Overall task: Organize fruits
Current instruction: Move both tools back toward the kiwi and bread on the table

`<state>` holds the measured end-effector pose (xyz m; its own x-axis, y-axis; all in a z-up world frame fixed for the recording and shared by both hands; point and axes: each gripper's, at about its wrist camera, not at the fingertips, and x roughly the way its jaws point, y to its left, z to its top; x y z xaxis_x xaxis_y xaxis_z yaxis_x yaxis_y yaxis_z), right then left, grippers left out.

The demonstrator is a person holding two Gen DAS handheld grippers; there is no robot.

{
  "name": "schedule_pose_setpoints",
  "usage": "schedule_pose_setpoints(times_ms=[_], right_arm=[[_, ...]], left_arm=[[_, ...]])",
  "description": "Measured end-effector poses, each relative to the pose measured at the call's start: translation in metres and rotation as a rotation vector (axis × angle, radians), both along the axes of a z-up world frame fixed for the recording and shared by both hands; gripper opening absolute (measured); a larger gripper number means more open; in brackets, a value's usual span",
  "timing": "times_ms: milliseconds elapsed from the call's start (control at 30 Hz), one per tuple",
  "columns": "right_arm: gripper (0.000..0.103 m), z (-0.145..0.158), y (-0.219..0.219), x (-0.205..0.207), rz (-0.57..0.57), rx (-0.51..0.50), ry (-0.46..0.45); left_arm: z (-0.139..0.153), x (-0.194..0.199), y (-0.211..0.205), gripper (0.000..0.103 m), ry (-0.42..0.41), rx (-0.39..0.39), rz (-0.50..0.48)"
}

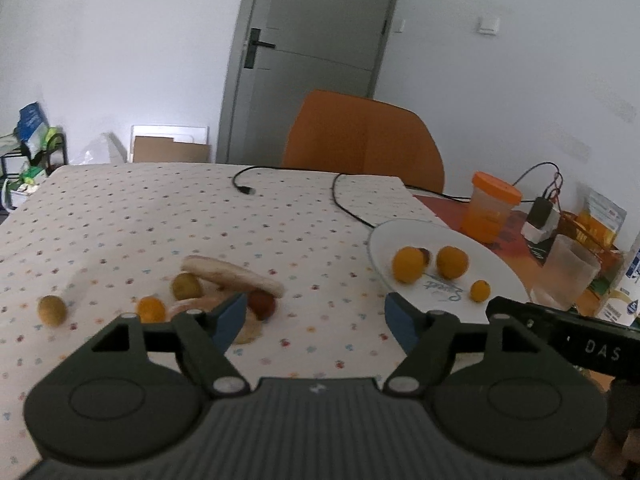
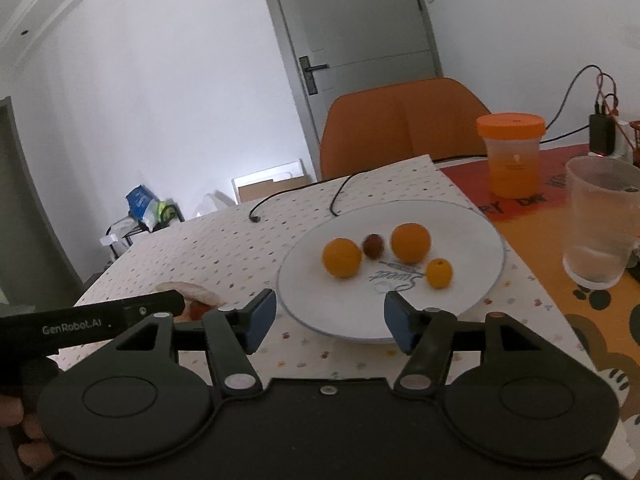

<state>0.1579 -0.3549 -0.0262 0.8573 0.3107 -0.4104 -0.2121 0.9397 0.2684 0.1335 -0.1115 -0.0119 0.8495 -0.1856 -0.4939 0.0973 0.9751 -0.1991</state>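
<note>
Left wrist view: left gripper (image 1: 314, 322), lower centre of frame, jaws spread wide and holding nothing, poised above the dotted cloth on the counter (image 1: 160, 216). Loose fruit at lower left of frame: one green fruit (image 1: 52, 309) far left; a small orange fruit (image 1: 151, 309) beside it; a second green fruit (image 1: 186, 286) and a dark red fruit (image 1: 263, 303) lying against a pale, elongated item (image 1: 232, 274) that cannot be identified for certain. White plate (image 1: 460, 240), right of centre, carries two larger orange fruits (image 1: 408, 264), a small orange one (image 1: 479, 290) and a dark piece partly hidden between the larger two. A black cable (image 1: 344, 204) trails across the cloth behind the plate. Right wrist view: right gripper (image 2: 330, 318), lower centre, likewise wide open and empty, hovering just in front of the plate's near rim. Plate contents confirmed here: two larger orange fruits, one small orange one, one dark red-brown fruit (image 2: 373, 245). An orange-lidded jar (image 2: 511, 156) and a clear cup (image 2: 600, 224) stand at the right of frame, off the cloth. Progress, by judgement: partway. Four fruits are gathered on the plate; at least four remain loose on the cloth at the left, nearest the left gripper, with none in hand.
</note>
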Motion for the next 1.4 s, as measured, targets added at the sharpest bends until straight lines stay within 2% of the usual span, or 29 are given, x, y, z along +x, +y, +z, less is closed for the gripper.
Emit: schedule_pose_setpoints(times_ms=[67,300,467,667,867,1400], right_arm=[[0.063,0.001,0.006,0.000,0.007,-0.004,0.004],[0.074,0.003,0.028,-0.001,0.042,-0.029,0.003],[0.077,0.005,0.042,-0.003,0.064,-0.037,0.001],[0.090,0.006,0.057,-0.006,0.087,-0.035,-0.001],[0.103,0.007,0.069,-0.008,0.124,-0.025,-0.005],[0.103,-0.002,0.102,-0.002,0.147,-0.062,0.034]], left_arm=[[0.000,-0.003,0.006,0.081,0.003,0.005,0.020],[-0.001,-0.012,0.027,0.084,0.016,0.014,0.069],[-0.003,-0.019,0.041,0.088,0.029,0.016,0.099],[-0.003,-0.026,0.059,0.094,0.029,0.030,0.151],[-0.007,-0.031,0.077,0.095,0.036,0.026,0.194],[-0.016,-0.042,0.123,0.100,0.048,0.010,0.261]])
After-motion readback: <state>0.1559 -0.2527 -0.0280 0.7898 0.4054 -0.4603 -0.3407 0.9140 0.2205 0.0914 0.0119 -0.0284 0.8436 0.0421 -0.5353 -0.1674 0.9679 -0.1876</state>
